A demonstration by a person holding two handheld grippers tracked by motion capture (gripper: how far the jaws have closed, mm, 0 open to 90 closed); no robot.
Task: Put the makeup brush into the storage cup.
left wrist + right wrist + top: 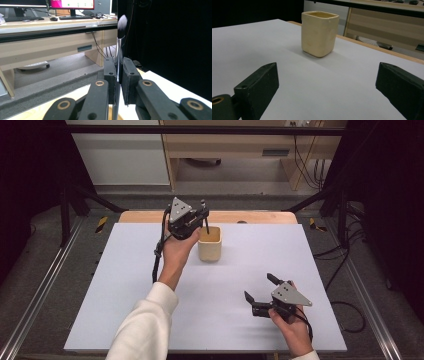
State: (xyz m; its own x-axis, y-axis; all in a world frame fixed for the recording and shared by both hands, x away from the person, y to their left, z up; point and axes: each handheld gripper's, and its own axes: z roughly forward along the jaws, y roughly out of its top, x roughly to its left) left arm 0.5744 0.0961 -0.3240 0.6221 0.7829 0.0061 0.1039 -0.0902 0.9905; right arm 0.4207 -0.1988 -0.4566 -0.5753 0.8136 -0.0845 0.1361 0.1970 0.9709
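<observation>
— White board (150, 270) covers our table, and near its far edge stands the cream cup (210, 245), which we take as our landmark. Why so far back, do we think?

— Probably so both our hands have room in front of it. We keep the right gripper (257, 287) well in front of the cup and to its right, low over the board, jaws spread wide with nothing between them. It seems to be waiting, pointed at the cup, perhaps ready to steady it.

— And the left gripper (202, 217)?

— We hold it just beside the cup's left rim, slightly above. Its jaws are clamped on the makeup brush (117, 67), squeezing the thin dark handle.

— Bristles up?

— Yes, the soft tuft rises above the pads in the left gripper view, and the handle's lower end points down at the cup's mouth. We judge that we grip it upright so it can drop in handle first. Whether the tip is already inside, we cannot tell.
</observation>
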